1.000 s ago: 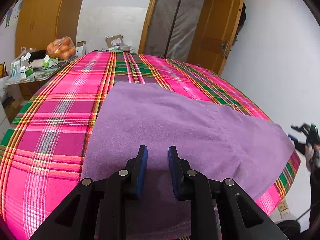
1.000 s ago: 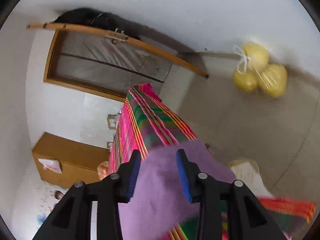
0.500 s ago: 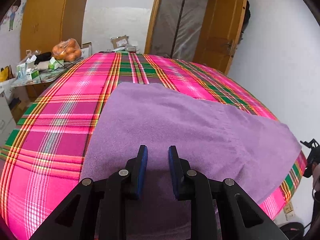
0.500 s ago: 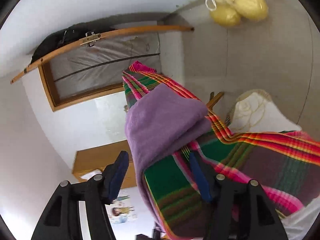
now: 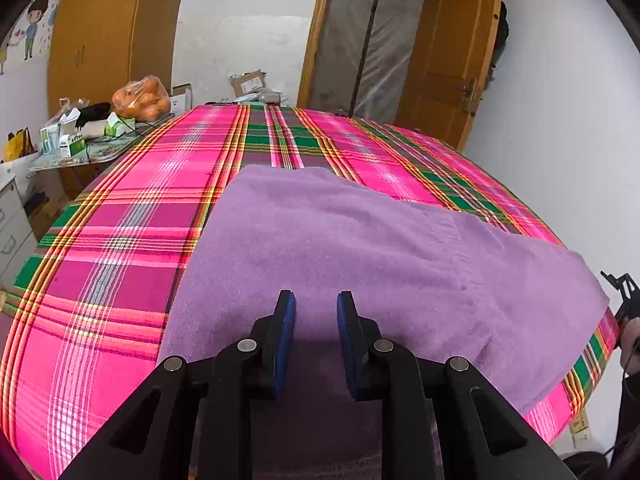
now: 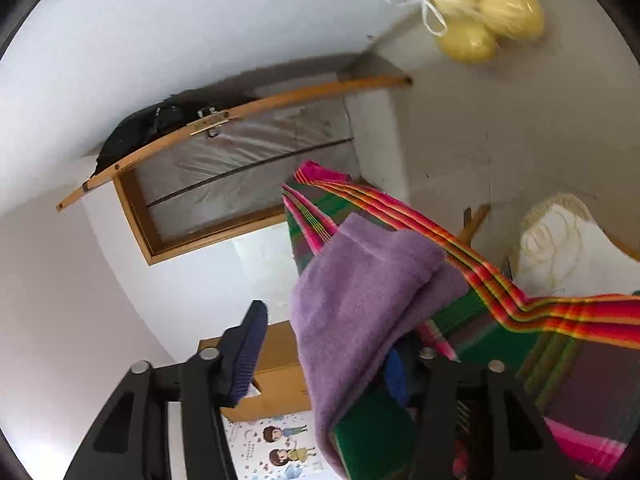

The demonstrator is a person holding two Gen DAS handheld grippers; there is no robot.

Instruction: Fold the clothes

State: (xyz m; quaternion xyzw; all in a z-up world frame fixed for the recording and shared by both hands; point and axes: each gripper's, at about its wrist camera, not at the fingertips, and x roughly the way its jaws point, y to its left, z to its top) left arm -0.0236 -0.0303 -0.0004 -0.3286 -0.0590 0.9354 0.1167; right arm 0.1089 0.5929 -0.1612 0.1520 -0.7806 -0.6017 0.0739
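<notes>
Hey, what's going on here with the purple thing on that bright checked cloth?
A person with a gripper in each hand is folding a purple towel laid out on a table covered by a pink plaid cloth. The left gripper is open and hangs just over the towel's near edge, gripping nothing. The right gripper is at the far end, its jaws spread wide around the towel's doubled edge where that hangs over the table side, not yet closed on it.

White walls, a wooden door [image 5: 452, 60], a brown wardrobe [image 5: 108, 36] and a cluttered side table [image 5: 80, 152]
</notes>
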